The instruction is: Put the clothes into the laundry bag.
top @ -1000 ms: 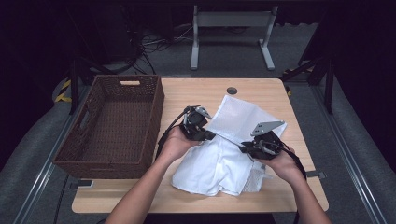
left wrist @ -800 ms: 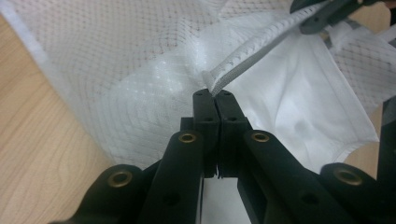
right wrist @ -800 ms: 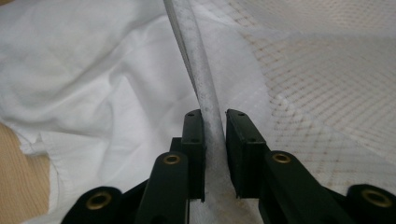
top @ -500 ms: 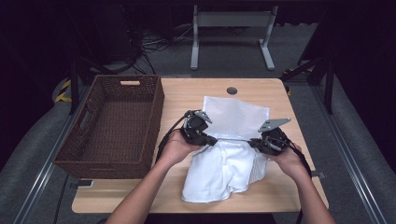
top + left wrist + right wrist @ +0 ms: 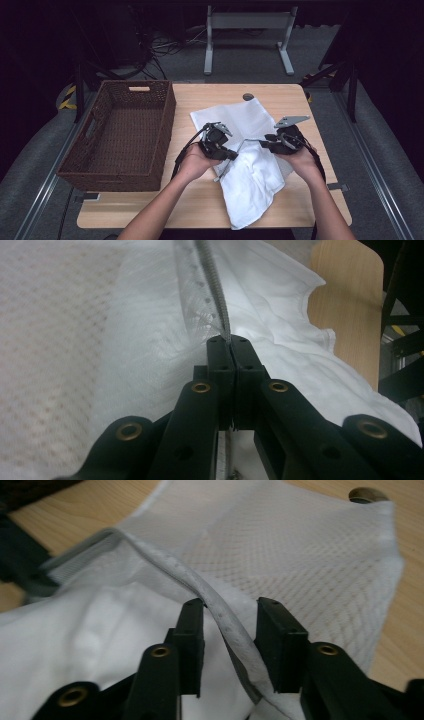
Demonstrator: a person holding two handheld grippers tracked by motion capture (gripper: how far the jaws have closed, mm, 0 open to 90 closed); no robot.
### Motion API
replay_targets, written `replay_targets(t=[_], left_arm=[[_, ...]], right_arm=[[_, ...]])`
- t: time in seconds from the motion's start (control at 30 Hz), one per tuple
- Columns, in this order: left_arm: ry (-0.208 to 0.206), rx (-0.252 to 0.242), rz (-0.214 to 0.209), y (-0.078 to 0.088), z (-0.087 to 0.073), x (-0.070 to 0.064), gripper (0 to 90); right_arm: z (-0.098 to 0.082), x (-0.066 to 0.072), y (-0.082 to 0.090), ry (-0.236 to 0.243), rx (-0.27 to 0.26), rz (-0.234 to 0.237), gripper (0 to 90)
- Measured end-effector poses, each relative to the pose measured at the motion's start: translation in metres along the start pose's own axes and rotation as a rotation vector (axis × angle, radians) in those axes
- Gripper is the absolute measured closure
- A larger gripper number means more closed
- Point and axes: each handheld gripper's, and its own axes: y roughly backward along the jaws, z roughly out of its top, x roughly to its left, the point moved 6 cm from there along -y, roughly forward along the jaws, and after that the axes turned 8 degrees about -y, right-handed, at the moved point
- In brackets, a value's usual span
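A white mesh bag [image 5: 240, 117] lies on the wooden table [image 5: 200, 210], and a white cloth [image 5: 252, 185] spills from its mouth toward the front edge. My left gripper [image 5: 226, 152] is shut on the bag's grey zipper rim [image 5: 212, 285], with its jaws [image 5: 227, 342] pressed together on the rim. My right gripper [image 5: 265, 142] faces it from the right. Its jaws have just been opening and now stand apart [image 5: 229, 610]. The grey rim [image 5: 165, 562] runs loose between them, and the pads do not press on it. The mesh [image 5: 300, 550] lies beyond and the cloth [image 5: 90, 630] to the left.
A dark woven basket [image 5: 167, 117] with nothing in it stands at the table's left, close to my left hand. A small round grommet [image 5: 248, 96] sits in the table's far edge, and bare wood [image 5: 320, 125] shows to the right of the bag.
The right gripper has shifted right and its jaws have opened off the bag's rim. The cloth has slid toward the front edge, and the left gripper has kept its grip.
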Motion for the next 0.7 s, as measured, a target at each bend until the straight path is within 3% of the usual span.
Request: replay_targets(t=[0.03, 0.07, 0.13, 0.23, 0.37, 0.43, 0.6, 0.7], left_arm=[[0.0, 0.0, 0.0, 0.0, 0.0, 0.0, 89.3], [0.004, -0.003, 0.004, 0.001, -0.001, 0.0, 89.3], [0.006, -0.003, 0.014, 0.001, -0.002, 0.0, 89.3], [0.009, -0.002, 0.023, 0.001, -0.003, 0.0, 89.3], [0.007, -0.003, 0.028, 0.002, -0.004, 0.0, 89.3], [0.006, -0.003, 0.028, 0.001, -0.004, 0.0, 89.4], [0.008, -0.003, 0.023, -0.002, -0.007, -0.001, 89.3], [0.009, -0.003, 0.023, -0.002, -0.007, -0.001, 89.3]], right_arm=[[0.0, 0.0, 0.0, 0.0, 0.0, 0.0, 57.3], [-0.008, 0.012, 0.011, 0.001, 0.014, 0.022, 49.9], [-0.017, 0.024, 0.017, 0.005, 0.021, 0.036, 43.1], [-0.026, 0.035, 0.02, 0.022, 0.027, 0.034, 37.4], [-0.035, 0.053, 0.03, 0.001, 0.017, 0.041, 30.7], [-0.04, 0.067, 0.031, 0.027, 0.015, 0.051, 29.0], [-0.052, 0.101, 0.015, 0.06, 0.045, 0.096, 19.1], [-0.055, 0.111, 0.004, 0.062, 0.061, 0.09, 14.8]])
